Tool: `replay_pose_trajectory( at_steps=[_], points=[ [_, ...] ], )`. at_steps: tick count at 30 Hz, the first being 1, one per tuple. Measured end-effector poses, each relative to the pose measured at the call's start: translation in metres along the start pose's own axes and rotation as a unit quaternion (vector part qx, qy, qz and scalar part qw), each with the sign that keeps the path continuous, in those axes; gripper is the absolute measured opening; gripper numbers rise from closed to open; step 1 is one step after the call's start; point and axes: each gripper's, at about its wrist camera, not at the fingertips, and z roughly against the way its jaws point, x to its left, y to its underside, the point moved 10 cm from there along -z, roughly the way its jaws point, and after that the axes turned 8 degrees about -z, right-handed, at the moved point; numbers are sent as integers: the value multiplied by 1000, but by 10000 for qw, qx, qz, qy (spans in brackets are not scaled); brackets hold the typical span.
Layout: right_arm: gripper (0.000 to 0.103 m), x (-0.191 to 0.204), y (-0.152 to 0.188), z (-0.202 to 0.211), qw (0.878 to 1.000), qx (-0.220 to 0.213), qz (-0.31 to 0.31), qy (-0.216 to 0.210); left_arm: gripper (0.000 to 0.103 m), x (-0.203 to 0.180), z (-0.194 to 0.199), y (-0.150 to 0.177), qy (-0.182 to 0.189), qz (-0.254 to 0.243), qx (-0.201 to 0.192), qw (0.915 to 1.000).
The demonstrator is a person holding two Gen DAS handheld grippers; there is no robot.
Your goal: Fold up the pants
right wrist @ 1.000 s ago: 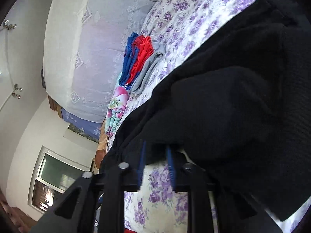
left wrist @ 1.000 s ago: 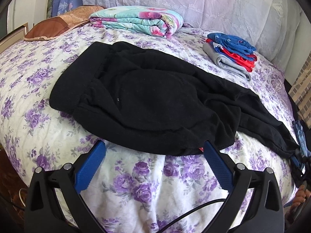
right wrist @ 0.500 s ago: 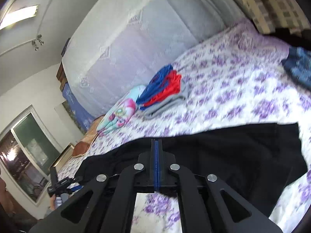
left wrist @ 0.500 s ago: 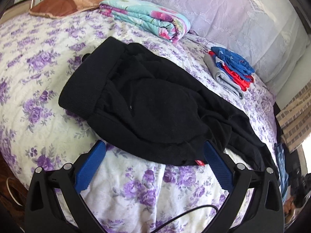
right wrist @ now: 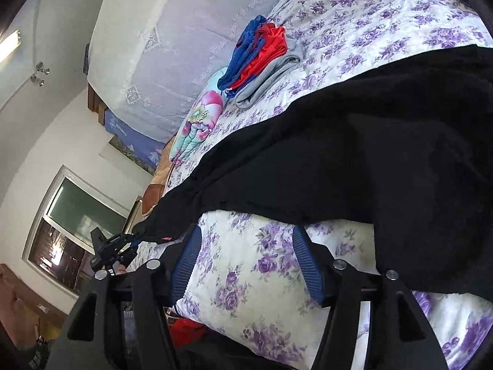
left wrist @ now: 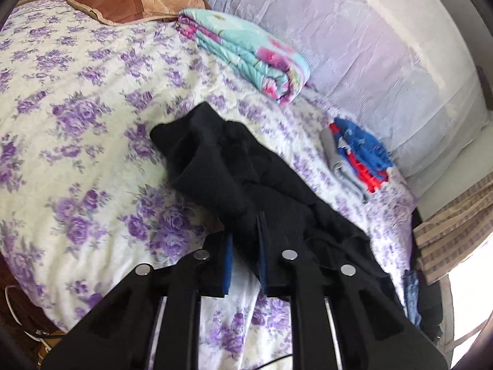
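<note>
Nearest us, our left gripper (left wrist: 245,231) was closing, its jaws pinching the near edge of the black pants (left wrist: 246,178). Our right gripper (right wrist: 246,246) was opening, with only the flowered bedspread (right wrist: 246,277) between its blue pads and the pants' hem just beyond them. The pants lay in a long heap across the bed. Farther off sat a folded clothes stack (left wrist: 357,157) and a folded floral quilt (left wrist: 246,52).

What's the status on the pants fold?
Left gripper closing on black fleece pants edge. Right gripper opening, empty. Folded blue-red clothes stack clear.
</note>
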Motion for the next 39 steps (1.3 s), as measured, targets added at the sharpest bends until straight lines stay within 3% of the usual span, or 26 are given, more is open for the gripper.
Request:
replay_pose_trajectory(
  at_steps=[5, 11, 16, 19, 21, 24, 27, 32, 35, 38, 39],
  points=[
    [63, -9, 4, -5, 9997, 133, -222, 24, 8, -2, 37, -7, 107, -12, -341, 9994],
    [65, -14, 6, -7, 9995, 159, -260, 118, 8, -10, 89, -35, 262, 9, -1018, 9945],
    [65, -7, -13, 4, 9997, -111, -72, 187, 8, -32, 97, -69, 57, -480, -1261, 9908],
    [65, -8, -29, 15, 9990, -320, -67, 295, 6, -45, 105, -101, -296, -804, -1692, 9819],
    [66, -10, -28, 17, 9992, -231, -95, 327, 6, -53, 104, -122, -214, -823, -1743, 9810],
    [66, -15, -14, 15, 9993, -18, -153, 350, 6, -60, 89, -122, -4, -735, -1474, 9863],
    [66, -23, 2, 13, 9988, 96, -433, 206, 7, -57, 64, -86, -73, -869, -965, 9915],
    [66, -38, -4, 1, 9940, -70, -1088, 96, 37, -18, 36, -13, -121, -385, -261, 9988],
    [61, -46, -21, -3, 9885, -331, -1473, 0, 38, -4, 24, 17, -97, -200, 125, 9997],
    [28, -53, -28, -6, 9857, -550, -1593, -56, 38, 3, 11, 43, -164, -162, 492, 9985],
    [11, -55, -28, -4, 9844, -611, -1643, -162, 39, 4, 8, 51, -159, -165, 615, 9978]
  ],
)
